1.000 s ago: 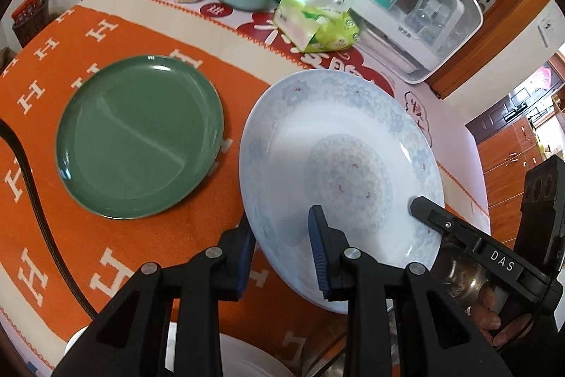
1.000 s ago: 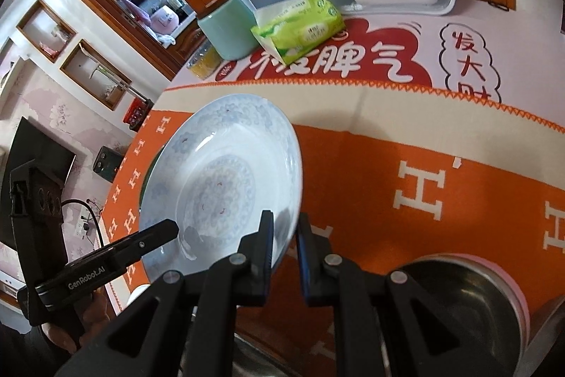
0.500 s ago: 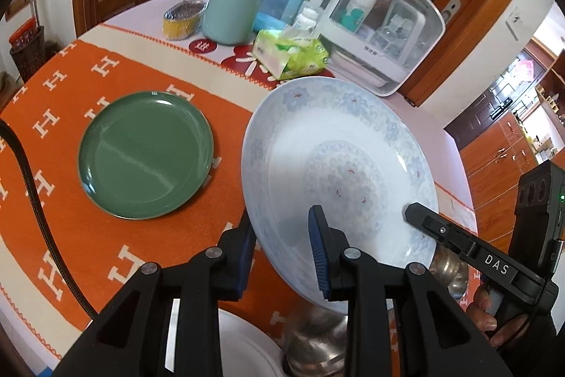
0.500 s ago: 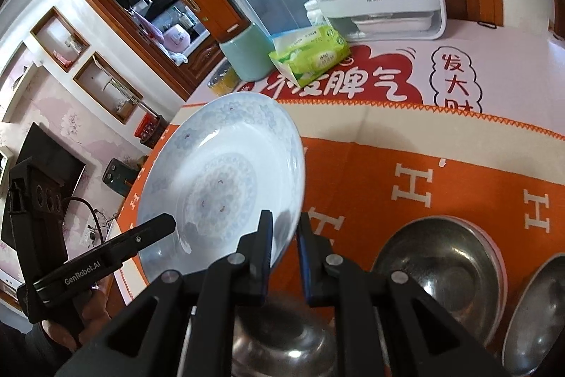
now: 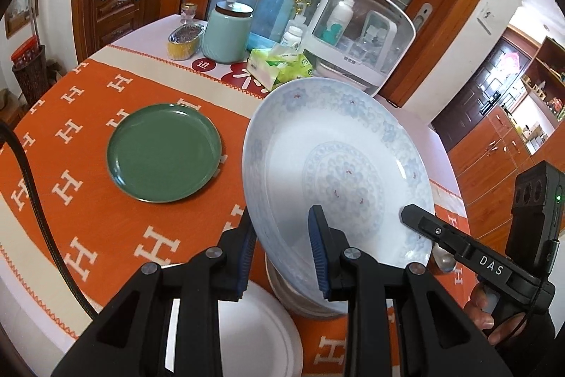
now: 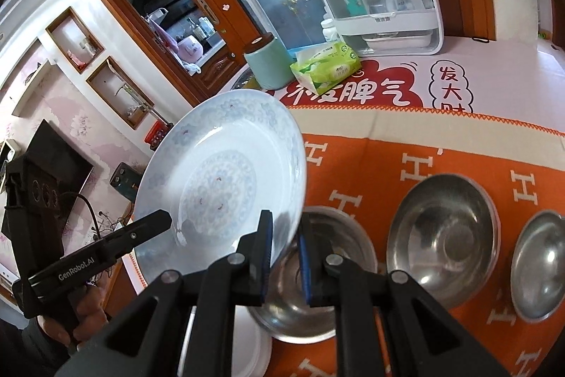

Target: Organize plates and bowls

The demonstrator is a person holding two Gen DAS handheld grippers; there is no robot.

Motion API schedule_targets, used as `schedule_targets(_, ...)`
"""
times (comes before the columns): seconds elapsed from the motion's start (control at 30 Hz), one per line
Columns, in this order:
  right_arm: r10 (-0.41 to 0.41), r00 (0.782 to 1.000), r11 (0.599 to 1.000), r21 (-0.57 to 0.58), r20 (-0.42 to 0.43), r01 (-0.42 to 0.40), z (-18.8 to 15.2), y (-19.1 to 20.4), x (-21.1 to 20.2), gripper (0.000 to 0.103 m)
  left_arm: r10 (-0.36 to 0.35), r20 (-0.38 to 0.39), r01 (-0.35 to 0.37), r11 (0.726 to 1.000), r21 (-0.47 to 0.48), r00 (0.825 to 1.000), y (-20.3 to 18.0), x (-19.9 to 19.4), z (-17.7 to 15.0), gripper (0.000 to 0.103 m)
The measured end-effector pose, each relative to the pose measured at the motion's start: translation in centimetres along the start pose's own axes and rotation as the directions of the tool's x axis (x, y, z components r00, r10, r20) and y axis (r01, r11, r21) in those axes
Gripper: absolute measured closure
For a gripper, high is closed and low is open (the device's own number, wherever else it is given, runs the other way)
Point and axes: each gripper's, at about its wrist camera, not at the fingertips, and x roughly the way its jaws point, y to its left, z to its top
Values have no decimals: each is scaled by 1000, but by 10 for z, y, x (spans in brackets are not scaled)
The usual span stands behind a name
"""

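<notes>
Item: patterned plate (image 5: 339, 172), white with a pale blue floral print, deep-rimmed. Location: in the air above the desk (image 5: 106, 218), tilted, its face turned toward both cameras. Carried by two tools at once; a plate this broad would likely tip or slip from a single pinch at the rim, so opposite edges are taken

Left tongs (image 5: 282, 253): clenched on the near-left rim of the patterned plate, one blue pad under, one over

Right tongs (image 6: 284, 253): clenched on the plate's opposite rim, jaws nearly together across the thin edge. A hand (image 6: 88, 313) on the left tool shows in the right view

Item: green plate (image 5: 164, 152), flat on the orange cloth, well apart to the left; bare, and a likely base for stacking plates, though that is a judgement

Item: white plates (image 5: 254, 324), flat, directly below the left tongs at the near edge; a second pale stack sits just beside them, under the lifted plate

Item: steel bowls (image 6: 443, 235), three in a row on the right half of the cloth, upright, unstacked; bowls seem kept on one side and plates on the other

Background lot, far edge: tissue pack (image 5: 280, 66), pale green jar (image 5: 227, 34), clear-lidded storage box (image 5: 360, 34); not part of the sorting

Status: plate in transit, not yet set down
</notes>
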Motion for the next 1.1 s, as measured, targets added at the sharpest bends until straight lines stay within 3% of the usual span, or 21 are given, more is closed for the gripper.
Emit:
schedule_targets(0.33, -17, 999, 1000, 6, 34, 17, -31, 27, -25, 89, -17, 0, 17, 999, 40, 1000, 4, -36, -19, 76)
schedule_targets(1.1, -106, 992, 986, 138, 62, 97, -127, 77, -46, 89, -50, -175, 83, 979, 185, 983, 41, -72, -71, 76)
